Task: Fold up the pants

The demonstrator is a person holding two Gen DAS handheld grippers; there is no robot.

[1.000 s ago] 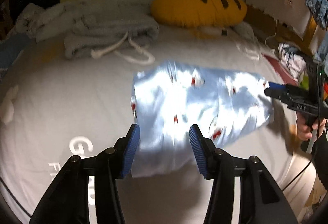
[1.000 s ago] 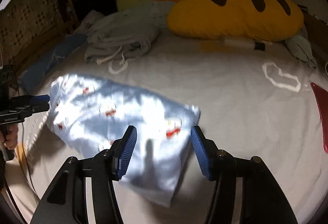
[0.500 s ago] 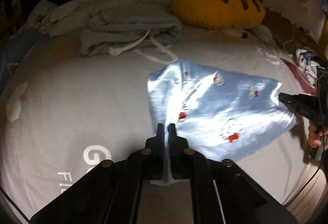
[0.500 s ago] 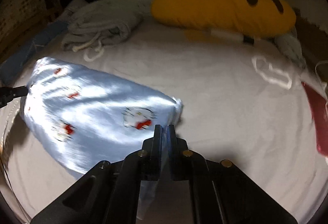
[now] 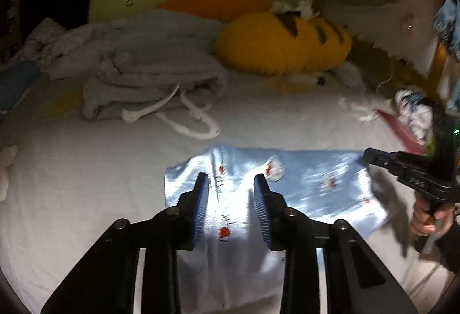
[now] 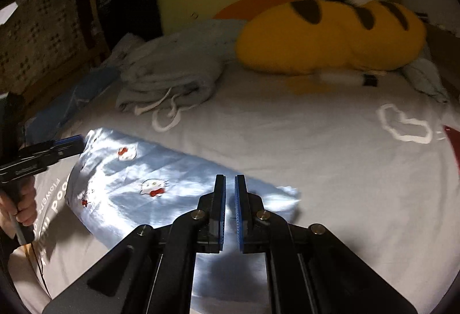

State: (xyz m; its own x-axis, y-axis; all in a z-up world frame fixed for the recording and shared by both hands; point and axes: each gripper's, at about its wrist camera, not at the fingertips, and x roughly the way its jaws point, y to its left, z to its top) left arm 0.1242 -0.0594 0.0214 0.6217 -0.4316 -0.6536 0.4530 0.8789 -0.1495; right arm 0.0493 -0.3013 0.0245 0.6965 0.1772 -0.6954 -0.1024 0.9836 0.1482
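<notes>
Light blue satin pants [image 5: 302, 187] with small red-and-white cartoon prints lie spread across the white bed sheet [image 5: 86, 170]. My left gripper [image 5: 230, 190] hangs over their left end. Its jaws are opening, and the cloth lies below and between the blue pads without being pressed. From the right wrist view, that gripper [image 6: 72, 144] sits at the far left corner of the pants [image 6: 149, 199]. My right gripper [image 6: 230, 184] is shut, with a thin strip of the bright cloth in the narrow gap. In the left wrist view its tip [image 5: 368, 156] meets the pants' right corner.
A heap of grey sweatpants [image 5: 149, 75] with a white drawstring lies behind the pants. A yellow plush pillow [image 5: 281, 44] rests against the headboard. Crumpled clothes [image 5: 414, 113] and a red item [image 5: 402, 130] sit at the bed's right edge. A person's hand [image 5: 428, 216] holds the right gripper.
Both grippers went from open to shut on the pants. Since then the left jaws have parted again. The pants now lie flatter and sit lower in the left wrist view.
</notes>
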